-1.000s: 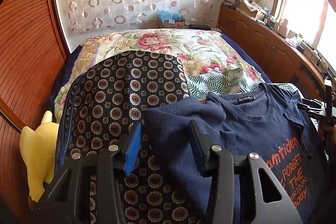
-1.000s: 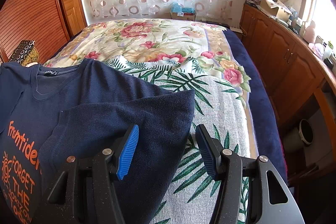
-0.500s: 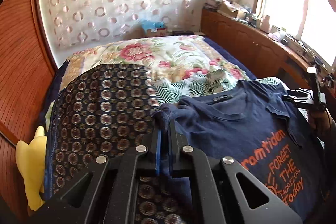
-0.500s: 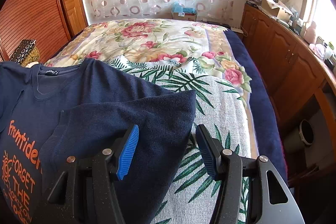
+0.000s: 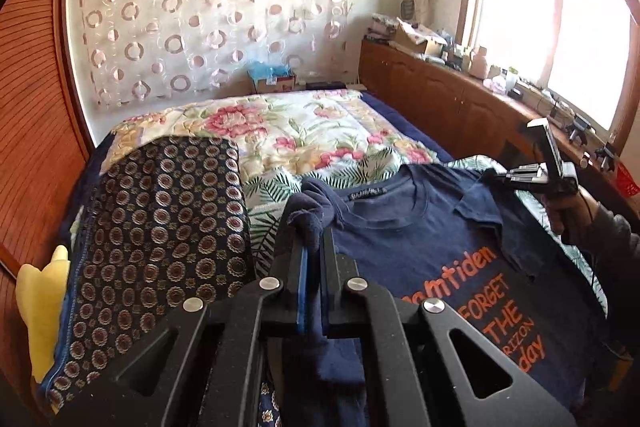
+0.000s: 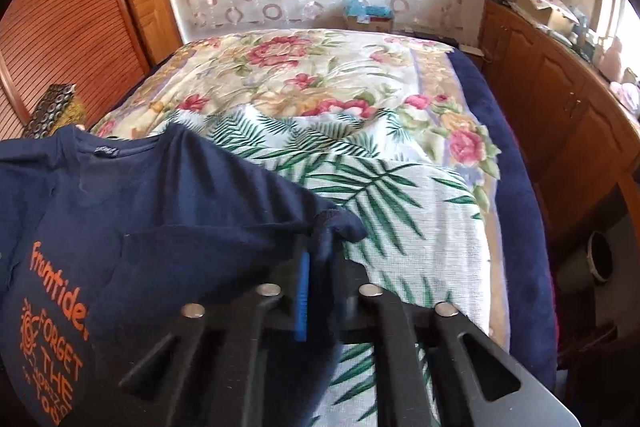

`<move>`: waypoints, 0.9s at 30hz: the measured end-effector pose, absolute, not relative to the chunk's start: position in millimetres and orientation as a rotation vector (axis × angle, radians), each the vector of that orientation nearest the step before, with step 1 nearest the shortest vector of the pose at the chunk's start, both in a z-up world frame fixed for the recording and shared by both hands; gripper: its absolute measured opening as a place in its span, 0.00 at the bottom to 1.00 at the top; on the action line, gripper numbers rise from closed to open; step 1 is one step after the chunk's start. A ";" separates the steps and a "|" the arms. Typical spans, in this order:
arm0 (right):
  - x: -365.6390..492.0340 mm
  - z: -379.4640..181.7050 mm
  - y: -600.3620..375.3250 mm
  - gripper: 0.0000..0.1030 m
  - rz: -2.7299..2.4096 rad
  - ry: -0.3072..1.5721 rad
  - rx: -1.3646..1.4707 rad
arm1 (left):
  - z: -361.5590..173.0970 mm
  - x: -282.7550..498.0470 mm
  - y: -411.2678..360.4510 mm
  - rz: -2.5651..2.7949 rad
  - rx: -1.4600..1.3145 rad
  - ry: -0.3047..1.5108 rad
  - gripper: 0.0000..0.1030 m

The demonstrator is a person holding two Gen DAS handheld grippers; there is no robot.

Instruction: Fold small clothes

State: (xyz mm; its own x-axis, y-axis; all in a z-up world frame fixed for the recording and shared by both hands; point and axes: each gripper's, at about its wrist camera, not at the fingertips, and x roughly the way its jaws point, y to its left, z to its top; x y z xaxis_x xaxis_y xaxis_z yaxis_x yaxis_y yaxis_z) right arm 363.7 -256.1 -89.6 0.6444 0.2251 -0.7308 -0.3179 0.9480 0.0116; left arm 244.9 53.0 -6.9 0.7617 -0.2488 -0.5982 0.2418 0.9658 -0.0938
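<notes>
A navy T-shirt (image 5: 420, 239) with orange lettering lies face up on the bed, collar toward the far end. My left gripper (image 5: 314, 247) is shut on the shirt's bunched left sleeve, which is lifted and pulled inward. In the right wrist view the same T-shirt (image 6: 132, 211) fills the lower left, and my right gripper (image 6: 320, 251) is shut on the gathered edge of its right sleeve. From the left wrist view the right gripper (image 5: 496, 177) shows at the shirt's far side, held by a person's hand (image 5: 568, 211).
The shirt rests on a palm-leaf cloth (image 6: 400, 203) over a floral quilt (image 5: 280, 127). A dark medallion-patterned cushion (image 5: 160, 227) and a yellow plush (image 5: 40, 299) lie at the left. A wooden cabinet (image 5: 460, 103) with clutter runs along the right, by the window.
The left gripper closed on the left sleeve, then lifted and carried it toward the shirt's middle. The right gripper stayed in place, open over the right sleeve, then closed on it.
</notes>
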 end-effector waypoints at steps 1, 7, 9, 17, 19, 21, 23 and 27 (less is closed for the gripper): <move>360.8 -87.8 -254.2 0.06 0.302 0.801 -0.137 | -1.7 241.0 54.9 -0.263 -0.016 0.637 0.05; 319.9 -55.7 -246.0 0.06 0.312 0.658 -0.160 | 35.8 213.4 68.0 -0.246 -0.013 0.549 0.05; 303.1 -40.6 -245.1 0.06 0.317 0.612 -0.161 | 47.9 203.9 69.4 -0.240 -0.004 0.523 0.05; 210.8 -4.2 -258.9 0.05 0.368 0.486 -0.151 | 75.5 146.1 71.9 -0.249 0.003 0.447 0.05; 182.1 -3.6 -268.4 0.05 0.376 0.471 -0.152 | 72.6 123.5 73.7 -0.248 -0.002 0.436 0.05; 158.1 -9.0 -278.3 0.05 0.383 0.466 -0.151 | 61.1 102.1 74.6 -0.251 -0.008 0.447 0.05; 136.2 -17.9 -289.3 0.05 0.396 0.472 -0.141 | 46.6 86.1 73.9 -0.249 0.000 0.458 0.05; 98.4 -49.1 -309.6 0.05 0.412 0.519 -0.116 | -2.0 57.5 83.6 -0.245 -0.058 0.525 0.05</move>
